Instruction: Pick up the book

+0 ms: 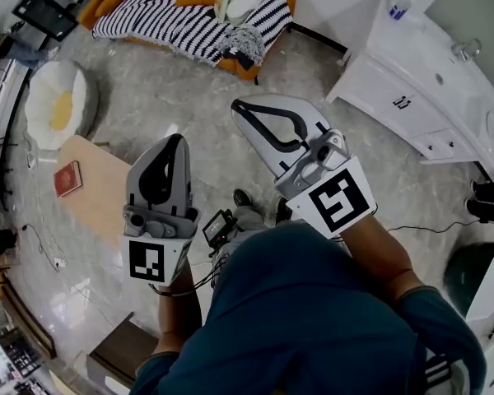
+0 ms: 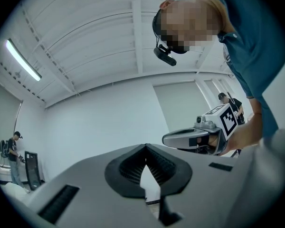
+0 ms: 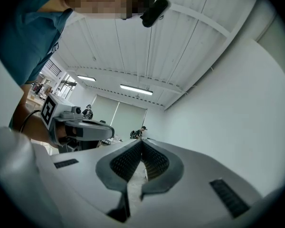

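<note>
The red book [image 1: 67, 178] lies flat on a low wooden table [image 1: 103, 196] at the left of the head view. Both grippers are held up in front of the person, well to the right of the book and apart from it. My left gripper [image 1: 178, 141] is shut with nothing in it; in its own view the jaws [image 2: 145, 147] meet at the tip against a bare wall. My right gripper [image 1: 238, 105] is shut and empty too, its jaws [image 3: 142, 142] closed. Neither gripper view shows the book.
A sofa with a striped blanket [image 1: 189, 19] stands at the top. A round white cushion [image 1: 56, 101] lies beyond the table. A white cabinet [image 1: 420, 81] is at the right, a dark bin [image 1: 476, 276] below it. People stand far off [image 2: 12, 158].
</note>
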The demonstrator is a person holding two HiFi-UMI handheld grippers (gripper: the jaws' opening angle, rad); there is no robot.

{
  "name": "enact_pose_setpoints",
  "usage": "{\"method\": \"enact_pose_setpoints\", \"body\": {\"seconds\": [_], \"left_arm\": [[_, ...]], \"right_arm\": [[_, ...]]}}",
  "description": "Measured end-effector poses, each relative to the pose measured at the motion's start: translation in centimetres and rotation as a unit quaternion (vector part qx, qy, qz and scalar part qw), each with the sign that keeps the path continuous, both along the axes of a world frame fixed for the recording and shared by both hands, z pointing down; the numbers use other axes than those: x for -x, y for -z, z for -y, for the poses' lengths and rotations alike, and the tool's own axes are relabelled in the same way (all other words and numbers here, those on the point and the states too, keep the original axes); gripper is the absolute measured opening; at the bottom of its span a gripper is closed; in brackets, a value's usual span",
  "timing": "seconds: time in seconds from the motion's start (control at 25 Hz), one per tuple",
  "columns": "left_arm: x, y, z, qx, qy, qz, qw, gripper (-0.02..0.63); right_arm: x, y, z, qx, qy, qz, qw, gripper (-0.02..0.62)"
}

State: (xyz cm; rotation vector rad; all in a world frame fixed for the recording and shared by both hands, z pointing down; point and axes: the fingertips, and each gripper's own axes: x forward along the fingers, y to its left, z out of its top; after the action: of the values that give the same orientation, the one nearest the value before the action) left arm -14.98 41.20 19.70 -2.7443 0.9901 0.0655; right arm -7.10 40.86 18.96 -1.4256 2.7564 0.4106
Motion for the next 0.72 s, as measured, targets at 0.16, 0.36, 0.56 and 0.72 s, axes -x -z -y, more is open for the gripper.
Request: {"method": "enact_pose_setpoints", "body": {"seconds": [0.16,0.36,0.56,0.72], "left_arm": [[0.2,0.5,2.4,-0.024,-0.021,-0.021,0.9993,0.002],[1.1,0.8,6.5,-0.022,-0.033,-0.012,0.9991,0.002],[3.0,0.6,10.7,-0.016,-0.05,-0.005,0.9986,0.002],[2.6,0.5,13.5,-0.019,-0.072,-0.009,0.9972,0.002]], "right_arm": [[0.4,0.0,2.1,0.006,-0.012,-0.013,1.0,0.012],[1.3,0.7,5.7,0.002,-0.026,-0.022,0.999,0.014],[3.4,1.3,10.0,-0.004,-0.045,-0.02,0.999,0.014],[3.3,1.5,12.5,-0.008,-0.06,-0.017,0.998,0.014]]}}
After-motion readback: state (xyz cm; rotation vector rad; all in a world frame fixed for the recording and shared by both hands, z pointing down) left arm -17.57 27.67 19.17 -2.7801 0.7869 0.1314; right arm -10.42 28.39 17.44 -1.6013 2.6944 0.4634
